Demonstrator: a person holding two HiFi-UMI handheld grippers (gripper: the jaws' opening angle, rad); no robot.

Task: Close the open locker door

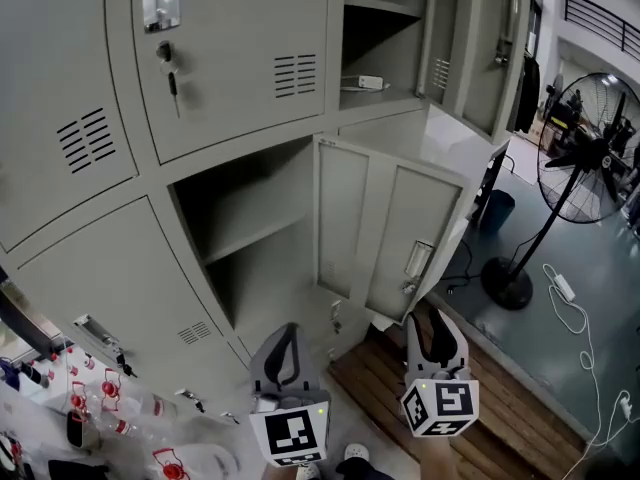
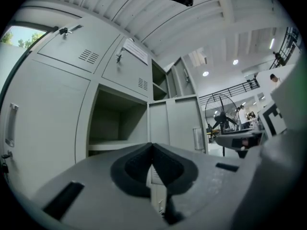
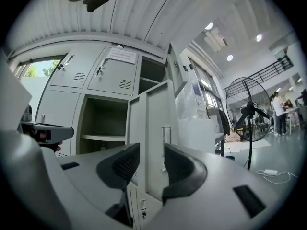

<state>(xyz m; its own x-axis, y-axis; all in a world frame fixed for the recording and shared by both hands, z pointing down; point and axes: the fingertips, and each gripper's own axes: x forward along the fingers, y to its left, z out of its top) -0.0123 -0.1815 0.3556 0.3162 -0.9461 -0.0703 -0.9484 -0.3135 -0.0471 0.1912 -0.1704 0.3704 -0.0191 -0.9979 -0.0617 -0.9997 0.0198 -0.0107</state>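
A grey locker door [image 1: 390, 233] stands swung out to the right of its empty compartment [image 1: 250, 238], with a small handle [image 1: 417, 260] near its free edge. My right gripper [image 1: 432, 315] hangs just below that edge, apart from it. Its jaws stand open with nothing between them, and in the right gripper view [image 3: 152, 150] the door [image 3: 156, 114] shows beyond the gap. My left gripper [image 1: 283, 332] is below the compartment. In the left gripper view [image 2: 152, 148] the pads meet, shut and empty, with the door [image 2: 175, 123] ahead.
Another locker [image 1: 385, 28] at the upper right is open, with a white object [image 1: 365, 82] on its shelf. A key hangs from the shut door [image 1: 172, 78] above. A standing fan [image 1: 590, 153] and floor cables [image 1: 575, 303] are to the right. Bottles [image 1: 120, 418] lie at the lower left.
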